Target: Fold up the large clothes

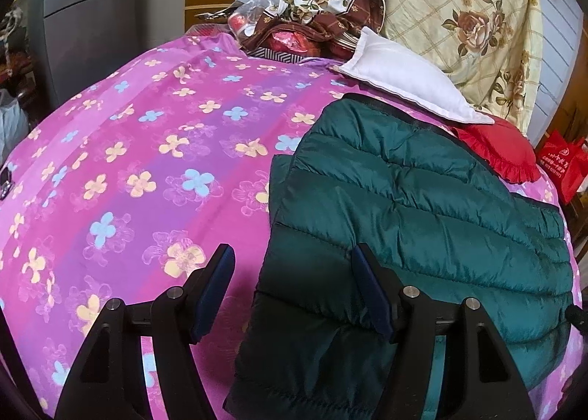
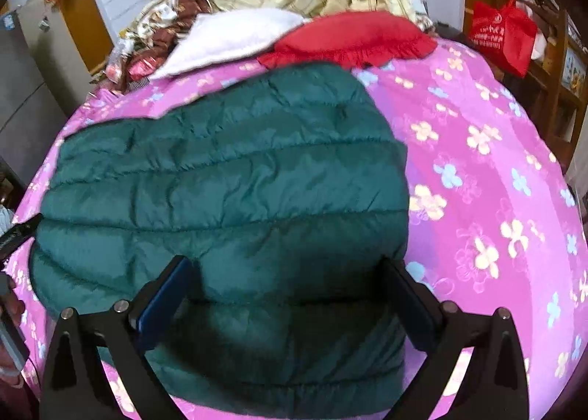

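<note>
Lying folded on the bedspread: green jacket, nearly done.
Hovering over it, left gripper and right gripper, fingers spread, pinching nothing.

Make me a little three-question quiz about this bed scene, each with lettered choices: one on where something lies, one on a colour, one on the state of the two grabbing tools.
1. Where is the white pillow?
A. Beyond the jacket, near the head of the bed
B. On the floor
C. Under the jacket

2. What colour is the puffy jacket?
A. Yellow
B. Dark green
C. Black

3. How do the left gripper and right gripper stand?
A. Both clamped on the jacket
B. Both open above it
C. One holding the pillow

Answers:
1 A, it lies past the jacket's far edge.
2 B, quilted green fabric.
3 B, the fingers stand apart, pinching nothing.
</note>
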`<state>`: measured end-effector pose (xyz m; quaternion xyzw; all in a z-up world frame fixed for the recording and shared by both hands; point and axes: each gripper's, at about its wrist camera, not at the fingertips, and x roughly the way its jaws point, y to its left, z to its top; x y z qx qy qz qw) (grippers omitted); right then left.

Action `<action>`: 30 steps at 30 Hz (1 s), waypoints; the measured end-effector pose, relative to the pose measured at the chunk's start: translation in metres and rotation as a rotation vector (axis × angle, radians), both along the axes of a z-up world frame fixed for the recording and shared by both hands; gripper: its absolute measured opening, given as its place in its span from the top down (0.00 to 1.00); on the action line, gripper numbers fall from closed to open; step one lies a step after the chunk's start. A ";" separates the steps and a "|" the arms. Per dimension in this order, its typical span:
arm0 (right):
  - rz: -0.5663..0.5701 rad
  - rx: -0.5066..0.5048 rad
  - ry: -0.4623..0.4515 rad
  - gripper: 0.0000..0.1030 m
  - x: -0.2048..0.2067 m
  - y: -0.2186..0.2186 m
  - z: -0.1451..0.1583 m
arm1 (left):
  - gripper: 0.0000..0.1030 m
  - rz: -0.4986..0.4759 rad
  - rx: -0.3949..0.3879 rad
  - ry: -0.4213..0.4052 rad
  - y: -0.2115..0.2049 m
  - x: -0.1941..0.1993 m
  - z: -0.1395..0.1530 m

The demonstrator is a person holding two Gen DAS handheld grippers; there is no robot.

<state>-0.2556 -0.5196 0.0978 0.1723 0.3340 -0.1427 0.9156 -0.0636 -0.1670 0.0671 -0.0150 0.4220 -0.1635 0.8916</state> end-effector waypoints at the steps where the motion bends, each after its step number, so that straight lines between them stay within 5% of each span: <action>1: 0.004 0.004 -0.012 0.00 -0.003 -0.001 0.003 | 0.53 0.000 -0.008 0.003 0.001 0.001 0.000; 5: 0.000 0.038 -0.019 0.00 -0.006 -0.018 0.007 | 0.53 -0.024 -0.083 0.041 0.004 0.008 -0.005; 11: -0.014 0.118 -0.029 0.00 0.000 -0.054 -0.007 | 0.39 -0.123 -0.244 0.158 0.005 0.030 -0.019; 21: 0.132 0.332 -0.065 0.00 0.039 -0.094 -0.050 | 0.22 -0.143 -0.383 0.283 0.004 0.047 -0.045; 25: 0.166 0.301 -0.066 0.00 0.049 -0.087 -0.050 | 0.23 -0.141 -0.393 0.291 0.003 0.044 -0.047; 30: 0.227 0.260 -0.070 0.07 0.056 -0.062 -0.043 | 0.51 -0.202 -0.386 0.297 -0.004 0.039 -0.043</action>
